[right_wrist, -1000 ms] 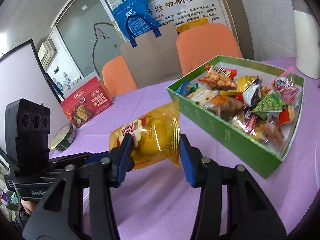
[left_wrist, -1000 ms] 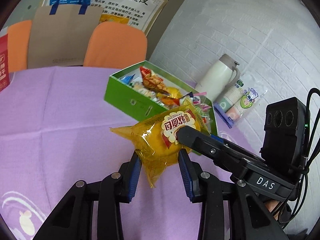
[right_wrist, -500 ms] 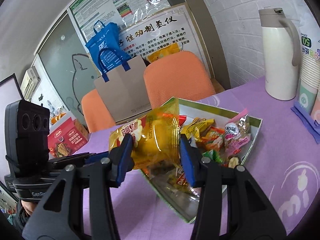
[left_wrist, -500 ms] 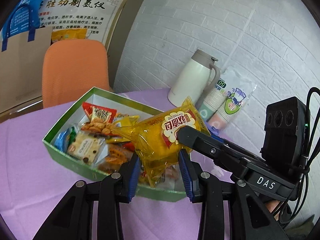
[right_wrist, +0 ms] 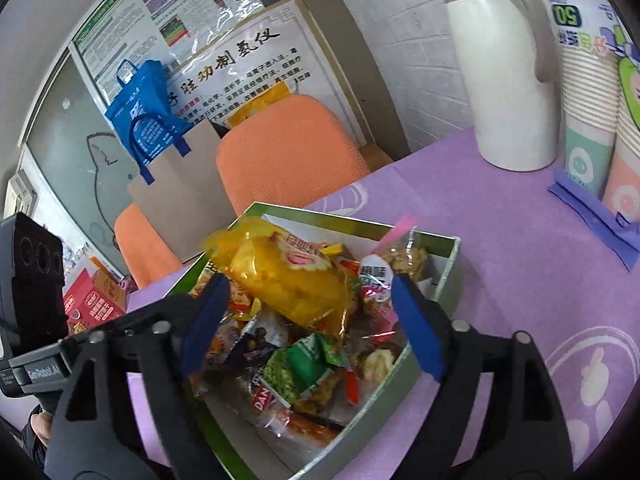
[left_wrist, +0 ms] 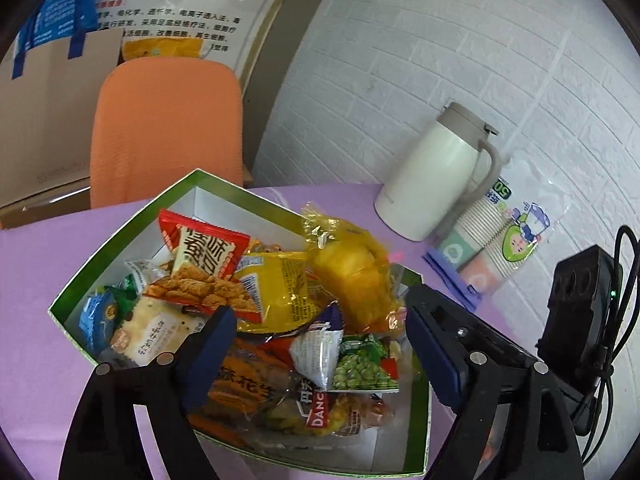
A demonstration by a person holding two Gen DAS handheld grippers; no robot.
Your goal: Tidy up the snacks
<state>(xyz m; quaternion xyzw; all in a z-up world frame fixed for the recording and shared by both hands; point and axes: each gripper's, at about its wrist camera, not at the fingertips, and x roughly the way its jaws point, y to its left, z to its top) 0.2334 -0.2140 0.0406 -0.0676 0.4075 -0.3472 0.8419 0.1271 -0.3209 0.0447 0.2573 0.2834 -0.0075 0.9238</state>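
Snacks fill the green box (left_wrist: 120,240), and the box is our landmark. Nearest to us, the left gripper (left_wrist: 316,344) hangs over the box's near edge with its blue pads spread wide, holding nothing. Same story for the right gripper (right_wrist: 308,320): jaws parted, empty, poised above the pile.

Just past both sets of pads, the yellow pack (left_wrist: 352,276) lies on top of the heap inside the box, tilted, touching neither gripper. That looks like a drop from above, so it lands without shoving the other packets.

What's changed? 0.5 s ago both grippers pinched that pack between them above the box; 1 s ago they carried it short of the box. Now both have let go.

Beyond the box, to its right, a white jug (left_wrist: 436,172) and stacked cups (left_wrist: 484,236) stand on the purple cloth (left_wrist: 32,280); behind it, an orange chair (left_wrist: 168,128).
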